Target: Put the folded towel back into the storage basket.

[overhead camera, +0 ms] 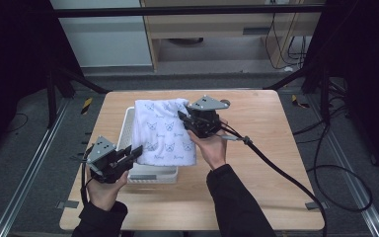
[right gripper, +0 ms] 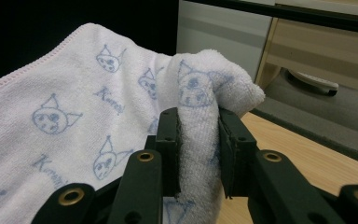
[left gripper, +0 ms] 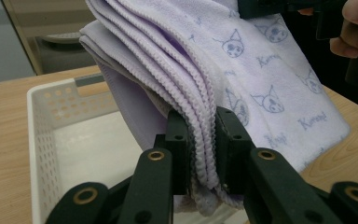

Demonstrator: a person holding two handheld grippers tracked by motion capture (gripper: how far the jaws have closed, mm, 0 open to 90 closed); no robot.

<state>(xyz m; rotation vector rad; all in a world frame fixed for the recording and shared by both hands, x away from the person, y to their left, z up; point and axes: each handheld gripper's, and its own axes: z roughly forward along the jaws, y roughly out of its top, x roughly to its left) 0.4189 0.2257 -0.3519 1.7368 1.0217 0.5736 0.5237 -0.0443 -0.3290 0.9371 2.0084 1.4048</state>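
I have the folded towel [overhead camera: 165, 132] held up over the white basket [overhead camera: 126, 129], which sits on the tabletop [overhead camera: 256, 143] a little toward nine o'clock from its middle. In the high view the towel hides the basket's three-o'clock half and spills past that rim onto the wood; only the nine-o'clock wall and the six-o'clock end wall stay uncovered.

My left tool [overhead camera: 132, 154] is clamped on the towel's near corner, at about seven o'clock of the cloth. In the left gripper view [left gripper: 200, 154] I see several stitched, wavy hems stacked between the jaws, with the layers hanging down past them. Below the cloth, the part of the basket floor [left gripper: 93, 154] I can see is bare white, and the perforated side wall stands at nine o'clock of that picture.

My right tool [overhead camera: 183, 118] is clamped on the far corner, at about two o'clock of the cloth. In the right gripper view [right gripper: 199, 149] a thick fold of the printed terry is squeezed between the jaws and bulges above them.
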